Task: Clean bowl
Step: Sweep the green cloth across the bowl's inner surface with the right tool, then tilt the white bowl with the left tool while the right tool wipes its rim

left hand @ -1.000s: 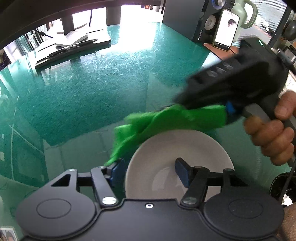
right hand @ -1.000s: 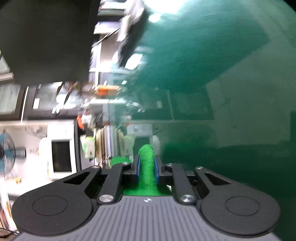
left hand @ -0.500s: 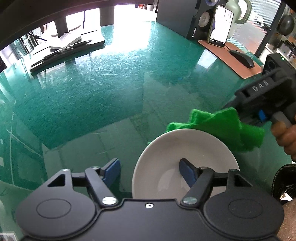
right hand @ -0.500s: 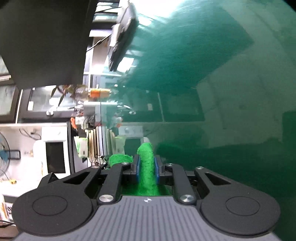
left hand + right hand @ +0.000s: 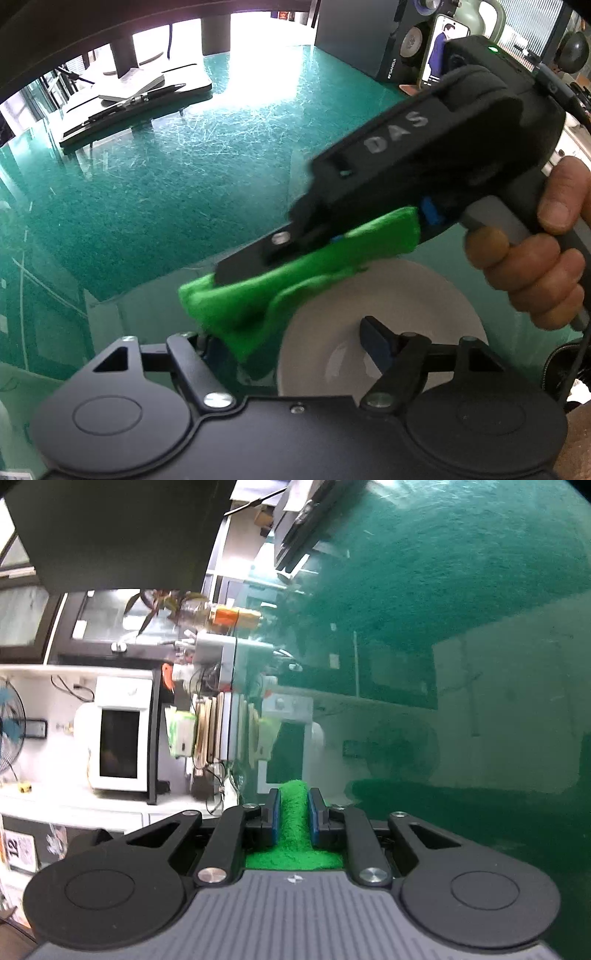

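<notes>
- The white bowl [image 5: 388,325] sat on the green glass counter [image 5: 184,177], right under my left tool [image 5: 295,343], its near rim between the two fingers.
- My left tool's jaws were opening and stood spread, one blue pad [image 5: 373,339] inside the bowl, the other outside, neither pressing on the rim that I could see.
- I judged the bowl stiff, glazed and slippery (likely to skate on glass, and breakable), so the rim was the place to pinch it, one pad in and one out.
- My right tool [image 5: 291,812] was pinching the green cloth [image 5: 280,295]; its pads squeezed a fold of it.
- The cloth looked soft, light and limp, draping over the bowl's far-left rim and onto the counter.
- The bowl appeared empty: I saw no food or water in it, though the cloth and tool hid part of it.
</notes>
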A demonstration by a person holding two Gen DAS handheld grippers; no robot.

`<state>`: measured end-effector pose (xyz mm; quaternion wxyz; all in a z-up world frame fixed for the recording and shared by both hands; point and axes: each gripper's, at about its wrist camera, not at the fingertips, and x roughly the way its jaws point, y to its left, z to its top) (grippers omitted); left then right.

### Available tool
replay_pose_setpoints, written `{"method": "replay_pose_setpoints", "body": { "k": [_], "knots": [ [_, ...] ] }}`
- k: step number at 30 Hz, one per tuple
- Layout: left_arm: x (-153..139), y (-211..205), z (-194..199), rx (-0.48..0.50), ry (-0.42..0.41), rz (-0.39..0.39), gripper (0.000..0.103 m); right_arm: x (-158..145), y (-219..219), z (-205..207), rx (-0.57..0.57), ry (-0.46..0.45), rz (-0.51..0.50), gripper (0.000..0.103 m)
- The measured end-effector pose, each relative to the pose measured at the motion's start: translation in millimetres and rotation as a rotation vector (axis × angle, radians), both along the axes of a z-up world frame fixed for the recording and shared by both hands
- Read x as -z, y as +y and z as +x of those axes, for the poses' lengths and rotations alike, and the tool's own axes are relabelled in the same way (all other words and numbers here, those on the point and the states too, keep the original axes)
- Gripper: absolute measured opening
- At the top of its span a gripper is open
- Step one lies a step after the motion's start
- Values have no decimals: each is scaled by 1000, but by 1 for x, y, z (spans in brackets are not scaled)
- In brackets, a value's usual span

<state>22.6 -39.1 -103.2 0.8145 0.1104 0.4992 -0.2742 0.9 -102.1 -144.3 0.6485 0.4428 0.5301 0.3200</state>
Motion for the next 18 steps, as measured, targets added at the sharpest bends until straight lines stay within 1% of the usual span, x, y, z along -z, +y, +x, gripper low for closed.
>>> {"method": "replay_pose_setpoints", "body": {
  "k": [2,4,6,8,9,10,12,14,16,18],
  "knots": [
    [1,0,2,6,-7,-2,78,0,-18,-7,43,12,-14,16],
    [2,-1,6,17,-14,-1,83,0,-41,-19,100,28,-31,16],
    [3,-2,9,30,-19,0,84,-2,-60,-30,154,38,-33,16],
    [2,-3,12,39,-18,1,80,-7,-72,-40,186,18,-60,16],
    [0,-2,13,40,-15,2,73,-10,-77,-45,200,6,-75,16],
    [-2,-1,13,42,-13,3,68,-16,-79,-50,205,-22,-97,16],
    [-6,1,12,31,-22,11,68,-25,-78,-55,198,-78,-126,16],
    [-10,8,9,10,-22,-1,68,-34,-72,-58,170,-138,-156,16],
    [-12,15,5,-2,-6,-10,68,-42,-62,-61,135,-197,-226,16],
    [-13,19,-1,-1,1,-2,68,-50,-53,-63,101,-255,-296,16]
  ]
}}
